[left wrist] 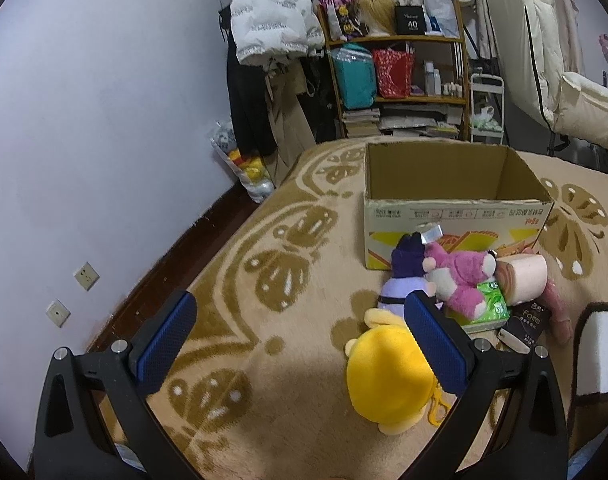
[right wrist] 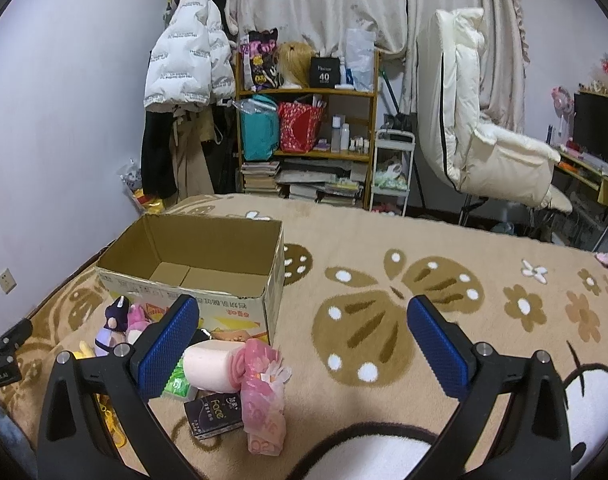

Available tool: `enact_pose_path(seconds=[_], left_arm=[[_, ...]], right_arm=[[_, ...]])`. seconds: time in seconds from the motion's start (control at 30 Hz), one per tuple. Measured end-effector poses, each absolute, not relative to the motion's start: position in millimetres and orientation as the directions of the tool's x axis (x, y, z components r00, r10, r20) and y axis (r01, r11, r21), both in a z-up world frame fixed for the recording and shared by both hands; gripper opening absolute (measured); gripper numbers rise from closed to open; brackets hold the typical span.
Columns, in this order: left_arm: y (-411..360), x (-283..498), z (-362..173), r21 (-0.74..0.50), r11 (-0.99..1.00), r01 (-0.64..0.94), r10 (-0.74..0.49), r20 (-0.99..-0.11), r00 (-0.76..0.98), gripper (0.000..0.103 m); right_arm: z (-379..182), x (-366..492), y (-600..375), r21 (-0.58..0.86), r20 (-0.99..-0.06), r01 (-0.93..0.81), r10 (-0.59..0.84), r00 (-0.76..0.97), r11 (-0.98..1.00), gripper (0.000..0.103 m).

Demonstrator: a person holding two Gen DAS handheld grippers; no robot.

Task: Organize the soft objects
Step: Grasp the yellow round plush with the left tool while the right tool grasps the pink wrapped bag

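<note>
An open, empty cardboard box (left wrist: 456, 216) (right wrist: 192, 264) stands on the patterned blanket. In front of it lies a heap: a yellow plush (left wrist: 388, 376), a purple plush (left wrist: 404, 276) (right wrist: 114, 320), a pink bear plush (left wrist: 464, 276), a green tissue pack (left wrist: 490, 304) (right wrist: 178, 380), a pink roll (left wrist: 522, 278) (right wrist: 214, 364), a dark "Face" pack (left wrist: 528, 320) (right wrist: 216, 414) and a pink wrapped bundle (right wrist: 264, 396). My left gripper (left wrist: 300, 316) is open and empty, left of the yellow plush. My right gripper (right wrist: 304, 320) is open and empty, right of the heap.
The beige blanket (right wrist: 384, 248) with brown butterfly patterns covers the surface. A wooden shelf (right wrist: 304, 120) with bags and books, hanging coats (right wrist: 184, 60) and a white chair (right wrist: 484, 120) stand behind. A wall (left wrist: 84, 140) is at the left.
</note>
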State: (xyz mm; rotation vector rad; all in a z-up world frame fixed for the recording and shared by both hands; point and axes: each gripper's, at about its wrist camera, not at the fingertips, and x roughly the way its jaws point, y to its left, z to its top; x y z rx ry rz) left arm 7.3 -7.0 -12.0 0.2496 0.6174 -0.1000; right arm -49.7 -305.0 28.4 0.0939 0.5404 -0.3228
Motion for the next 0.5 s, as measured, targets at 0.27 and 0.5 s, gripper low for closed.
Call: enact_pose_path(seconds=[0.27,0.5], left_arm=[[-19,22,-26,0.179,0.959,0.221,-0.051,-0.657,0.752,0.103],[-36,32,-39,0.180,0.946,0.270,-0.070,-0.700,0.710,0.103]], right_arm=[[7,-25,-318,0.061,-0.611,0.335,-0.230,0.758,0.940,0.103],[-17,-2,-319,0.039,-0.672,0.329,-0.218,0.708,0.944,0.103]])
